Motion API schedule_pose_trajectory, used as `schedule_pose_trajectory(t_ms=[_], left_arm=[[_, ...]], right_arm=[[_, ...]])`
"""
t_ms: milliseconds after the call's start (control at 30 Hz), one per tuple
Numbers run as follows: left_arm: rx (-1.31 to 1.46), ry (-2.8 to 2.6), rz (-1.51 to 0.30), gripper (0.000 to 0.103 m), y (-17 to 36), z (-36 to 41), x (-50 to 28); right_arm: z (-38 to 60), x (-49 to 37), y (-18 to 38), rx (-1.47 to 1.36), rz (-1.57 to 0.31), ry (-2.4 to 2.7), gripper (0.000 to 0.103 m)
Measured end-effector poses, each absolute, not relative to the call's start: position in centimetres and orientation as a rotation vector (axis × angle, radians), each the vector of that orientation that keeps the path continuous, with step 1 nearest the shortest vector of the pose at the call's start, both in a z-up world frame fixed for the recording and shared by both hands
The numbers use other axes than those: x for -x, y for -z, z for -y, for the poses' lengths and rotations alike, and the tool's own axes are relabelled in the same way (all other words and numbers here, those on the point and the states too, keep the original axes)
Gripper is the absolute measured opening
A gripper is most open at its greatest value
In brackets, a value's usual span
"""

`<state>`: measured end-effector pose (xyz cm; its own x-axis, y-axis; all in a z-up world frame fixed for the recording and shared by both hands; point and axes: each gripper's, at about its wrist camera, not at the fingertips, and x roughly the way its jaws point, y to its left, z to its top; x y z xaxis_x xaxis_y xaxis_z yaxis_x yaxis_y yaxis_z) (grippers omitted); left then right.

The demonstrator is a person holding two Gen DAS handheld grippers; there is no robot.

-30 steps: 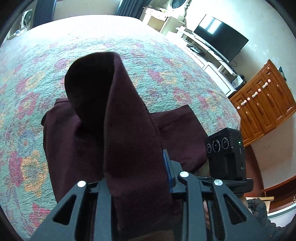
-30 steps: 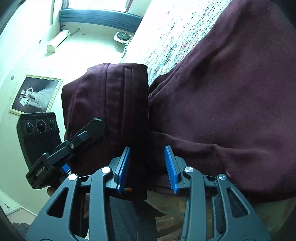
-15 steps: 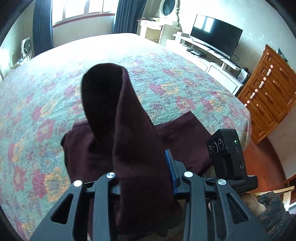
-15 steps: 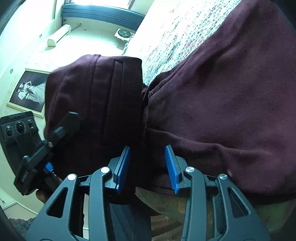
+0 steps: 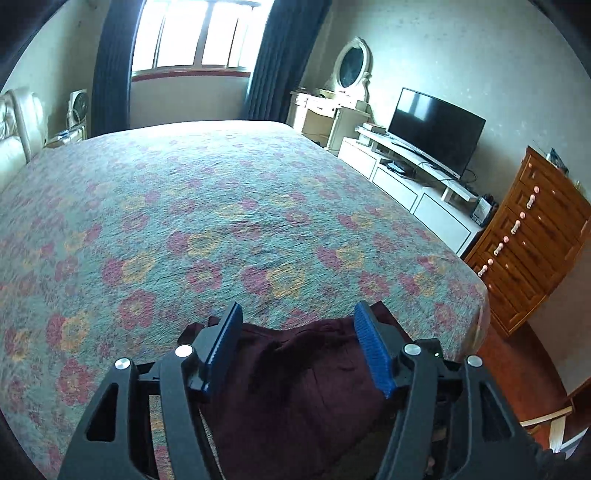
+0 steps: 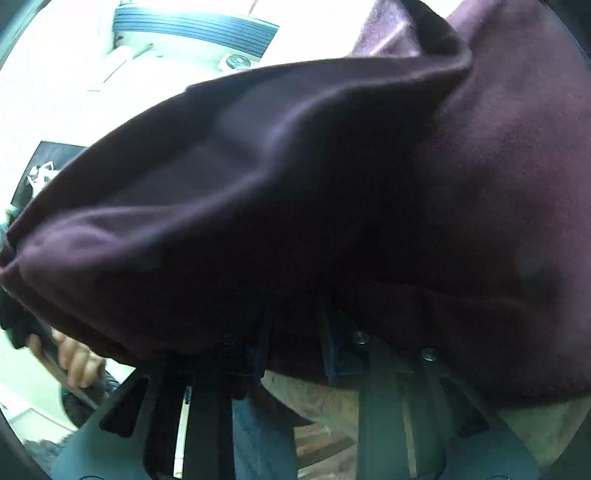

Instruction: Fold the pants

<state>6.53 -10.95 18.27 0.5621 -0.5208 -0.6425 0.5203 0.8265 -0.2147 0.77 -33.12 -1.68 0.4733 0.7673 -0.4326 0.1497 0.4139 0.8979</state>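
Left wrist view shows the left gripper [image 5: 297, 350] open over the pants [image 5: 295, 391]; the right gripper [image 6: 295, 332] grips them, so lower gently.

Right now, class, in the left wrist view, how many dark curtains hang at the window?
2. The left curtain hangs at the window's left edge; the right curtain hangs at its right edge, beside the oval mirror. None looks hidden.
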Motion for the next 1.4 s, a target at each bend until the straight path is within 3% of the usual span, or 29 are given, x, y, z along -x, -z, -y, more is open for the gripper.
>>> schedule_pose_trajectory(t_ms=[167, 300, 467, 500, 533, 833, 933, 1100, 1200, 1400], left_arm=[[0.061, 0.545, -0.834, 0.063, -14.6, 5.2, -6.2], [0.174, 0.530, -0.901, 0.063, -11.0, 1.4, -6.2], [0.319, 0.547, -0.972, 0.064, -7.6, -0.8, -6.1], [0.340, 0.559, -0.981, 0.069, -7.3, -0.9, -6.1], [0.361, 0.573, -0.983, 0.076, -6.8, -1.0, -6.0], [0.498, 0.624, -1.023, 0.080, -4.1, -1.0, -5.3], [0.559, 0.613, -1.050, 0.081, -2.8, -1.8, -5.6], [0.594, 0.599, -1.067, 0.081, -2.0, -2.1, -5.7], [0.591, 0.612, -1.073, 0.081, -2.1, -1.7, -5.7], [0.584, 0.642, -1.083, 0.082, -2.3, -0.2, -6.1]], right_arm=[[36.3, 1.9, 1.5, -1.138, -1.150, -0.471, 0.030], [39.3, 3.8, -0.2, -1.094, -1.147, -0.416, 0.054], [43.8, 4.0, -3.6, -1.120, -0.994, -0.321, 0.069], [44.6, 3.6, -4.2, -1.129, -0.951, -0.304, 0.072], [45.0, 3.0, -4.4, -1.132, -0.933, -0.297, 0.074], [41.3, -2.7, -2.4, -0.912, -1.143, -0.243, 0.077], [38.5, -3.3, -1.3, -0.910, -1.206, -0.357, 0.065], [36.0, -4.7, -2.1, -0.754, -1.263, -0.337, 0.022], [36.7, -4.2, -4.8, -0.723, -1.193, -0.358, 0.017], [40.1, -3.6, -7.9, -0.651, -1.125, -0.291, 0.016]])
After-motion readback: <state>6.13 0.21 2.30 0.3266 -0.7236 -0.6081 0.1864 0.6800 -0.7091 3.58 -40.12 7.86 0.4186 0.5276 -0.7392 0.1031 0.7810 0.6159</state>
